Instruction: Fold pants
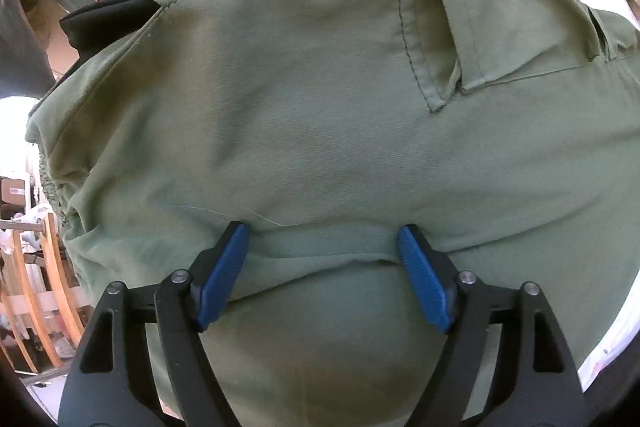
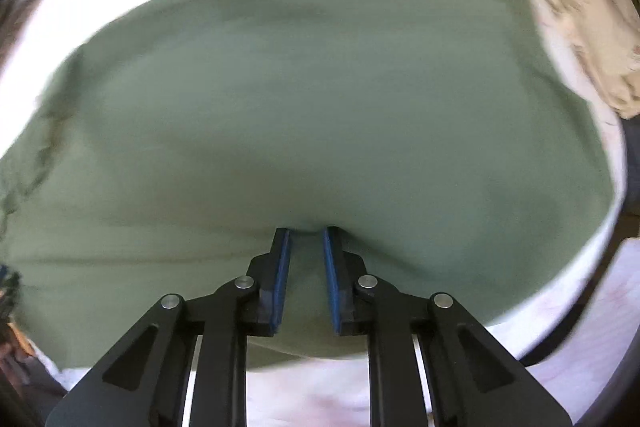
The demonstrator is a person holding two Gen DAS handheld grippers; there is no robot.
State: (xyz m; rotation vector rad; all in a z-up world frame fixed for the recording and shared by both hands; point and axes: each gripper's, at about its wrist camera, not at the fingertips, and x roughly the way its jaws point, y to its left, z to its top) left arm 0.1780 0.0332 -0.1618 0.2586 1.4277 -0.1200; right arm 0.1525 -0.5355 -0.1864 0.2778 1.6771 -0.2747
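1. The pants [image 1: 320,107] lie spread on a white sheet with a faint flower print [image 1: 612,343]. I cannot tell if this is a bed or a counter under it. The green cloth fills the space ahead of both claws.

2. The left claw [image 1: 322,239] has its blue pads [image 1: 224,275] wide apart, and a raised fold of the pants runs between them. If it closes only on this top ridge, I think it may catch one layer, and the layer below stays behind when it lifts.

3. The right claw [image 2: 306,231] has its fingers much nearer together, with a small pinch of cloth between the tips. The view is blurred, so I cannot tell if the grip is already firm. A weak grip here could slip during the fold.

4. Ahead of the left claw and to its right, a pocket flap [image 1: 448,67] stands open. It may crease inside the fold.

5. A beige crumpled cloth [image 2: 580,27] lies far ahead to the right of the right claw, just beside the pants. A wide swing could drag it.

6. If the two claws lift unevenly, the fold edge will likely come out skew.
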